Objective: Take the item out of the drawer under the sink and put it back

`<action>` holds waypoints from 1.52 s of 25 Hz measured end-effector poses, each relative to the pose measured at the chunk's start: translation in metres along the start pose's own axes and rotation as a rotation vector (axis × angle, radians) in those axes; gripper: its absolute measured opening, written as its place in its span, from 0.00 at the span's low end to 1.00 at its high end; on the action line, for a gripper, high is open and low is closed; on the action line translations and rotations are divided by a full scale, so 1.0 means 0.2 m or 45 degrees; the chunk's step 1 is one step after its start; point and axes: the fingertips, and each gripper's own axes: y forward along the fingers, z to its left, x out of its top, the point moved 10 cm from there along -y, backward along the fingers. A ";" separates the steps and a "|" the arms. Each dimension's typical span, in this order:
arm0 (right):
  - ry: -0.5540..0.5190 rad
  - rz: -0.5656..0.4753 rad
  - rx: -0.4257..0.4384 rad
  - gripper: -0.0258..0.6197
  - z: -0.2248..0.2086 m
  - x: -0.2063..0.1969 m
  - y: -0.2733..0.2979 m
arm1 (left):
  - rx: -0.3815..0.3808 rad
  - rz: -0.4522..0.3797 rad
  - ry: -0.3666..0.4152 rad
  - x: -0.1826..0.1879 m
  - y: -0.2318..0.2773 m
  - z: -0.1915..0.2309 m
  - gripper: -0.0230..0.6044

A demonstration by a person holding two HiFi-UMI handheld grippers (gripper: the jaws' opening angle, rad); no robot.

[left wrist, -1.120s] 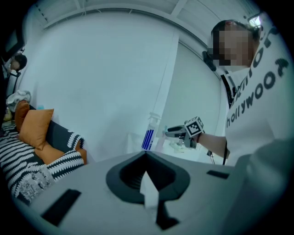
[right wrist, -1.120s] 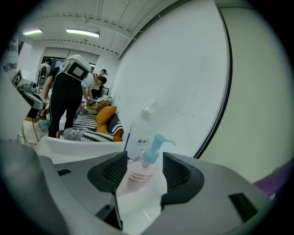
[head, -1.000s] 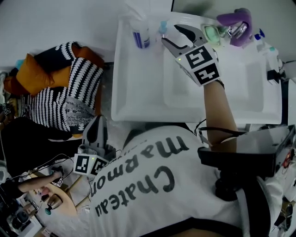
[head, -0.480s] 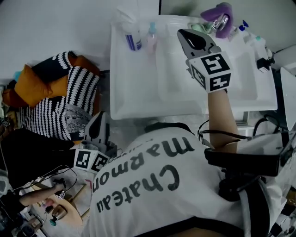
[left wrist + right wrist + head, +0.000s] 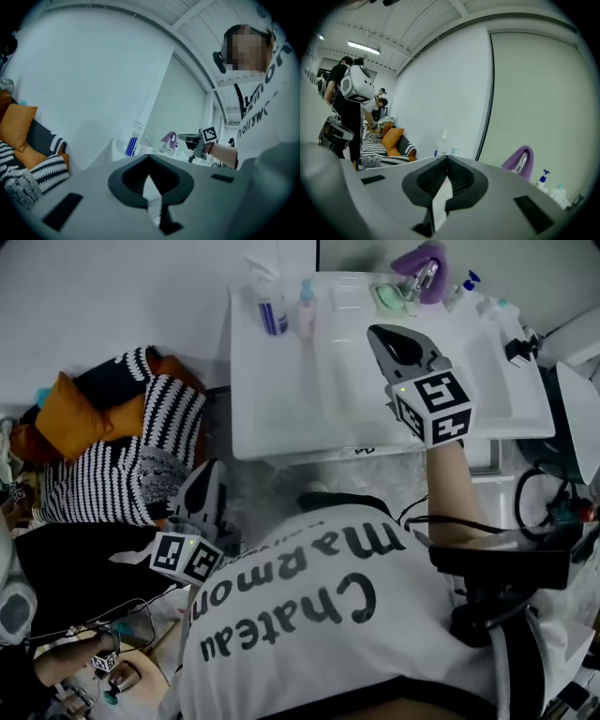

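My right gripper [image 5: 382, 334] hovers over the white sink [image 5: 281, 418], its marker cube toward me. Its jaws are shut, with nothing seen between them; in the right gripper view [image 5: 447, 160] the tips meet. My left gripper [image 5: 210, 471] is low at the left, below the sink's front edge, next to my white shirt. It is shut and empty in its own view [image 5: 150, 157] too. That view also shows the right gripper [image 5: 187, 137] over the sink. The drawer under the sink is hidden by the sink top and my body. No item is in view.
A purple faucet cover [image 5: 417, 261], a green soap dish [image 5: 386, 296] and bottles [image 5: 272, 310] stand along the sink's back edge. Striped cushions [image 5: 131, 465] and an orange pillow [image 5: 64, 413] lie at the left. Other people [image 5: 344, 98] stand farther off.
The right gripper's jaws, wide apart a second ago near the faucet, have shut, and it has drawn back over the basin toward me. The left gripper has shifted a little.
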 end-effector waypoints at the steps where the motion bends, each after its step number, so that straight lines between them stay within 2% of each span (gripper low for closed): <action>1: -0.009 0.019 0.001 0.06 0.03 -0.01 -0.04 | -0.010 0.003 0.004 -0.01 -0.03 -0.01 0.05; 5: -0.039 0.084 0.013 0.06 0.16 -0.06 -0.19 | -0.034 0.022 0.007 -0.05 -0.14 -0.07 0.05; 13: 0.030 0.147 0.005 0.06 0.31 -0.16 -0.47 | -0.077 0.040 0.015 -0.10 -0.29 -0.14 0.05; 18: 0.049 0.161 -0.034 0.05 0.35 -0.19 -0.58 | -0.145 0.045 0.042 -0.11 -0.31 -0.18 0.05; 34: 0.031 0.176 -0.071 0.05 0.45 -0.24 -0.66 | -0.150 0.056 0.036 -0.14 -0.42 -0.16 0.05; 38: 0.042 0.179 -0.083 0.05 0.46 -0.26 -0.67 | -0.182 0.036 0.032 -0.16 -0.44 -0.16 0.05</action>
